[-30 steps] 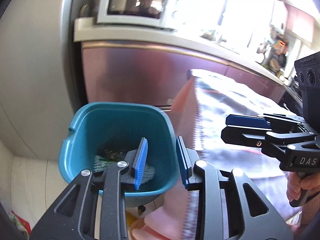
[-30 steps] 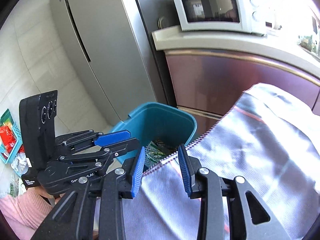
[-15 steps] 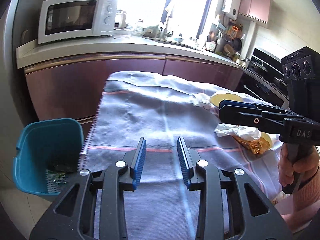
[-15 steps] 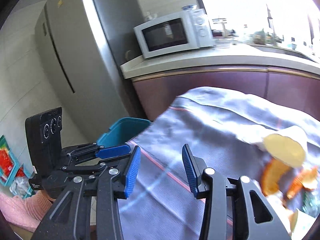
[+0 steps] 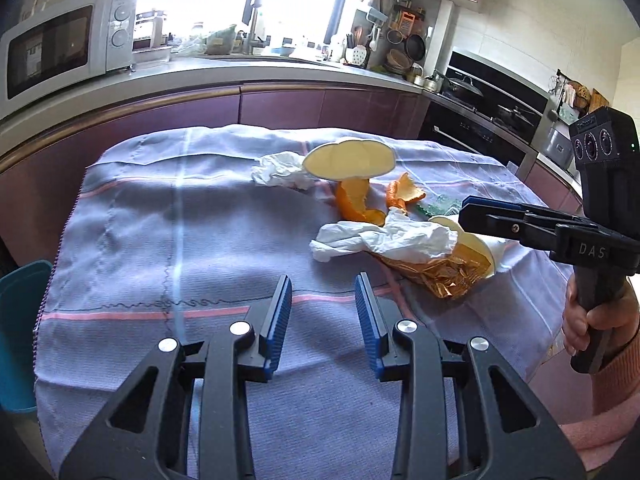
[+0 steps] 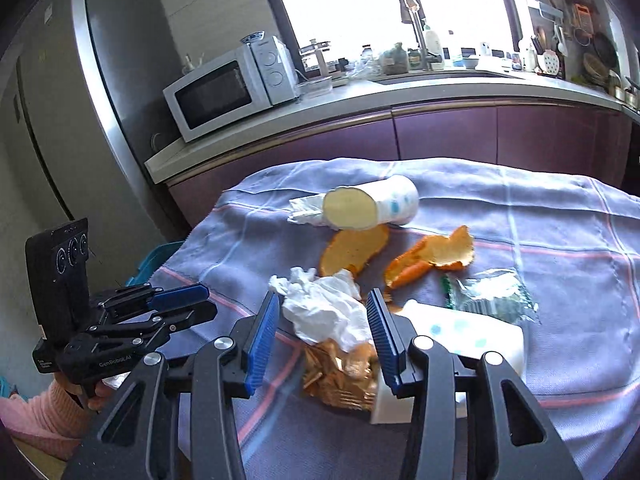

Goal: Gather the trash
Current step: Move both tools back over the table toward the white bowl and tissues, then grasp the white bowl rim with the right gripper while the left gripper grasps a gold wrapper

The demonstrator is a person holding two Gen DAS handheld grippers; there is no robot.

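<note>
Where the right gripper (image 6: 322,334) hovers low over the cloth-covered surface (image 6: 560,216), its blue fingers (image 6: 262,332) stand wide apart and hold nothing, framing a crumpled white tissue (image 6: 326,310) that lies on a gold foil wrapper (image 6: 340,376). Just right of these lies a tipped paper cup (image 6: 464,330); beyond it, a clear wrapper (image 6: 492,292), two orange peels (image 6: 354,248), a second tipped cup (image 6: 370,206) and another tissue (image 6: 306,208). The left gripper (image 5: 324,316), likewise spread wide and empty, is above bare cloth, well apart from the trash. A teal bin (image 5: 18,340) stands beside the surface's left edge. Each gripper is held by a hand in a pink sleeve (image 5: 608,340). Lettering reads "DAS" on the right gripper and "GenRobot.AI" on the left. A microwave (image 6: 228,88) sits on the counter behind.
</note>
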